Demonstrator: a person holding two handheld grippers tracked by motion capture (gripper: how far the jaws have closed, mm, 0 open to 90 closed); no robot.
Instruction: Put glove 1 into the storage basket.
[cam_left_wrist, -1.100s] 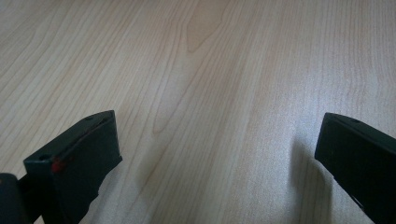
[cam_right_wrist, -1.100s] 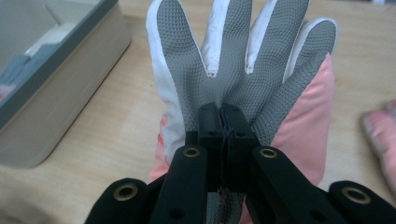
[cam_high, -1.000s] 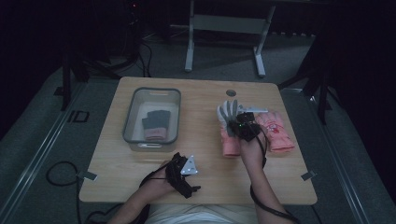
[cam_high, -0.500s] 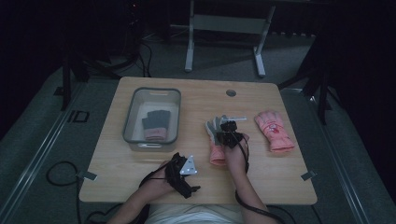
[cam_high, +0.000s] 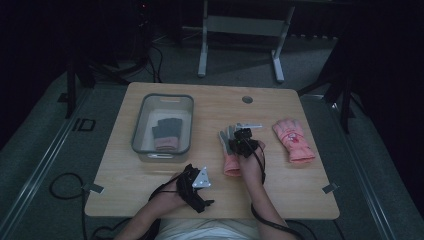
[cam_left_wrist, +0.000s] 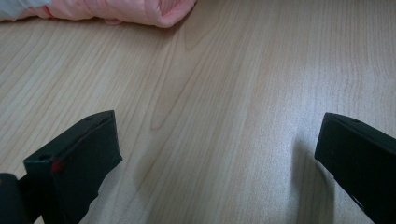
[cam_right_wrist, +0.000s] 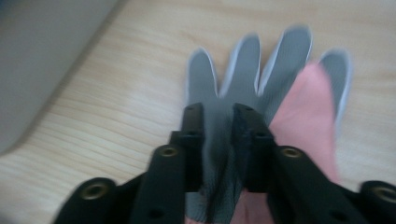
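Since a second ago your right gripper (cam_high: 243, 136) has dragged the grey and pink glove (cam_high: 230, 152) from beside the pink mitten (cam_high: 293, 140) toward the middle of the table (cam_high: 150, 192), and the two now lie well apart. Your left gripper (cam_high: 197, 185) has kept to its spot near the front edge.

From above you see the glove lying flat, fingers pointing away from you, with the bin (cam_high: 162, 151) to its left holding another glove (cam_high: 166, 132). That view is too small to show the grip. The right gripper view does: your jaws are nearly closed, pinching a fold of grey fabric (cam_right_wrist: 219, 154) at the palm, though the picture is blurred. The left gripper view shows your jaws spread wide over bare wood, a pink cuff (cam_left_wrist: 140, 11) at the top edge
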